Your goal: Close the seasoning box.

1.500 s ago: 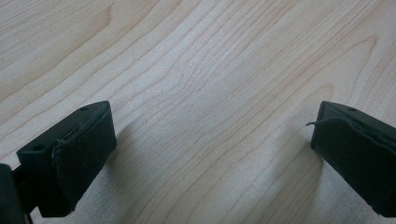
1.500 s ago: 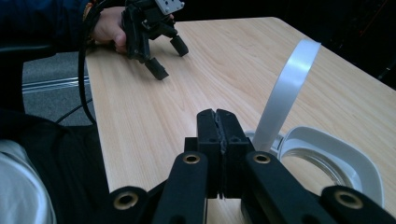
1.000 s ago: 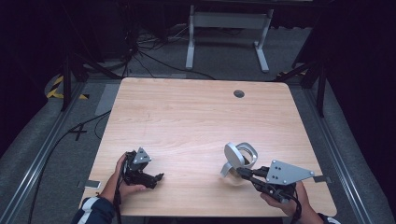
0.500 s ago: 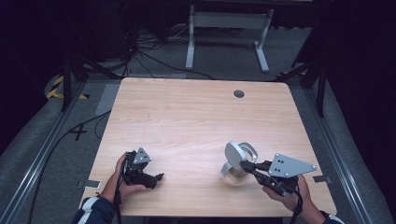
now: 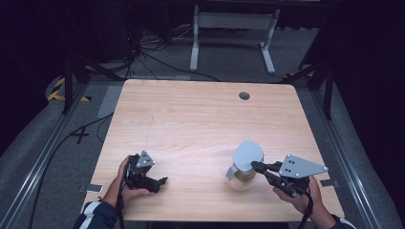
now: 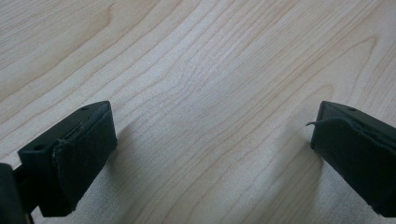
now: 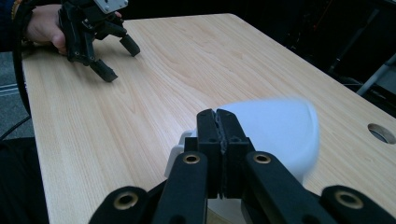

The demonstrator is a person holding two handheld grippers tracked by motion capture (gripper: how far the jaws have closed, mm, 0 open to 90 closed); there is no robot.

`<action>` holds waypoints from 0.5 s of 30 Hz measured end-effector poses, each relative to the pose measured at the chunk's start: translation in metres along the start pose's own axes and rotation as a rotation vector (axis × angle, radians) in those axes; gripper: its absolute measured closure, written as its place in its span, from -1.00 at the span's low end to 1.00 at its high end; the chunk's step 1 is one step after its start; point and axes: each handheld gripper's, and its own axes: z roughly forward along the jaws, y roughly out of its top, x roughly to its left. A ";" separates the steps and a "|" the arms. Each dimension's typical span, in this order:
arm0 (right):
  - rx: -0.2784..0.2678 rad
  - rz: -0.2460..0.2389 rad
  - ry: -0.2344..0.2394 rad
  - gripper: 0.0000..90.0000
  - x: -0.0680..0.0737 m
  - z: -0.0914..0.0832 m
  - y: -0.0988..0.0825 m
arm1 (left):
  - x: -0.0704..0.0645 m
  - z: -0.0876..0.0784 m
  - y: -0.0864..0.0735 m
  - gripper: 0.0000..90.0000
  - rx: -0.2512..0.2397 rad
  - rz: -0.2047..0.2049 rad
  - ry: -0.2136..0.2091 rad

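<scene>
A clear jug [image 5: 240, 175] with a white lid [image 5: 248, 155] stands on the wooden table [image 5: 191, 119] near its front right. My right gripper [image 5: 253, 166] is shut, its tips against the lid's near edge. In the right gripper view the jaws [image 7: 217, 126] press flat together with the blurred lid [image 7: 280, 130] just beyond them; I cannot tell whether a thin part is pinched. My left gripper [image 5: 160, 185] rests open on the table at the front left, nothing between its fingers [image 6: 84, 154]. It also shows far off in the right gripper view as the left gripper [image 7: 118, 59].
A round cable hole [image 5: 244, 96] sits near the table's far edge. A metal stand [image 5: 229, 28] and cables lie on the floor behind. Bare wood spreads between the two grippers.
The jug's white lid, tilted up earlier, now lies flat over the jug. My right gripper has shifted slightly right with it. The left gripper has stayed put.
</scene>
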 end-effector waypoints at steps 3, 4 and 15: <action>0.004 0.006 -0.004 0.99 -0.003 -0.001 -0.002 | 0.000 0.000 0.000 -0.99 0.000 0.000 0.000; 0.006 0.006 -0.006 0.99 -0.004 -0.002 -0.003 | 0.000 0.000 0.000 -0.99 0.001 0.000 0.000; 0.042 -0.011 -0.014 0.84 -0.006 -0.004 -0.009 | 0.000 0.000 0.000 -0.99 0.001 0.000 0.000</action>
